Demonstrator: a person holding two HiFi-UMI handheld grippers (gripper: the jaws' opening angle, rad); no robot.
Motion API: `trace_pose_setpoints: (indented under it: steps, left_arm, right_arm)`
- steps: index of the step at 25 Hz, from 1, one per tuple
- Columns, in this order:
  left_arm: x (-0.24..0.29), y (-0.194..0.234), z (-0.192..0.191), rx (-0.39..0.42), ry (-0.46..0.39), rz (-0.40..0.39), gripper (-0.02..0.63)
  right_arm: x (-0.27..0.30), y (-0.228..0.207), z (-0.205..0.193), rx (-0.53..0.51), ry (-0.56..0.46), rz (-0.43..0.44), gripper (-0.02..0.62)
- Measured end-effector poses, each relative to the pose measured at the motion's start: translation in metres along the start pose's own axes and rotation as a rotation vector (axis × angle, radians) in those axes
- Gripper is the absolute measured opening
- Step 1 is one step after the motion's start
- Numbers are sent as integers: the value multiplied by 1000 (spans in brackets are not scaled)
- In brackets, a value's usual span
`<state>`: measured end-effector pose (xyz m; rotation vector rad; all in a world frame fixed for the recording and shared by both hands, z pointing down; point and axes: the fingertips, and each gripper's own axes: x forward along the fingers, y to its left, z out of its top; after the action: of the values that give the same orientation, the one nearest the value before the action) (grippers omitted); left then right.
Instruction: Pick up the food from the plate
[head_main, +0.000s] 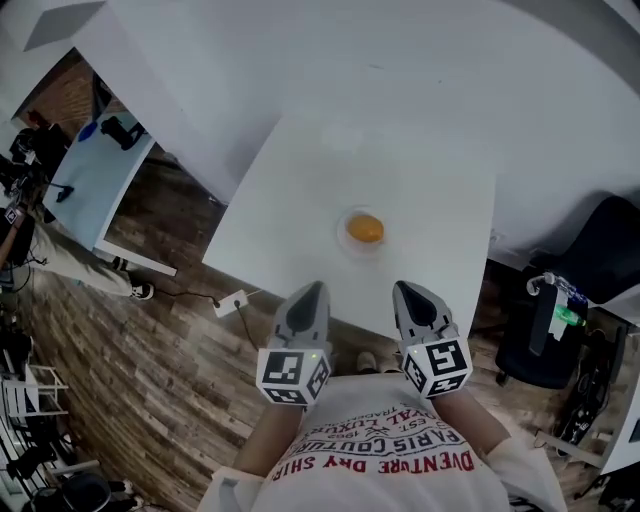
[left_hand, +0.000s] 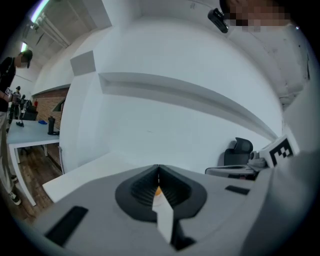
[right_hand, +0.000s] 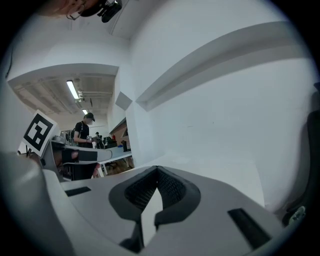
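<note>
The food (head_main: 365, 229) is orange, the table (head_main: 290, 215) white.

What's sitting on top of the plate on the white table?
One round orange piece of food sits in the middle of the plate. The part of the plate right under it is covered.

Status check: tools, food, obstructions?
Left tool shut, empty; right tool shut, empty; both at near edge of table. Orange food on plate, untouched. Nothing in the way.
</note>
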<state>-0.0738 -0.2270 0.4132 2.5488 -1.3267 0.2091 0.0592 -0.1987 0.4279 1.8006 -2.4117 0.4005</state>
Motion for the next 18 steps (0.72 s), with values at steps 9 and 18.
trace_pose_setpoints:
  steps: [9, 18]
  left_arm:
    - [83, 15, 8, 46, 60, -206, 8]
    - [154, 45, -4, 134, 223, -427, 8]
  right_arm:
    - [43, -34, 7, 57, 5, -199, 9]
    - [91, -48, 0, 141, 58, -402, 9]
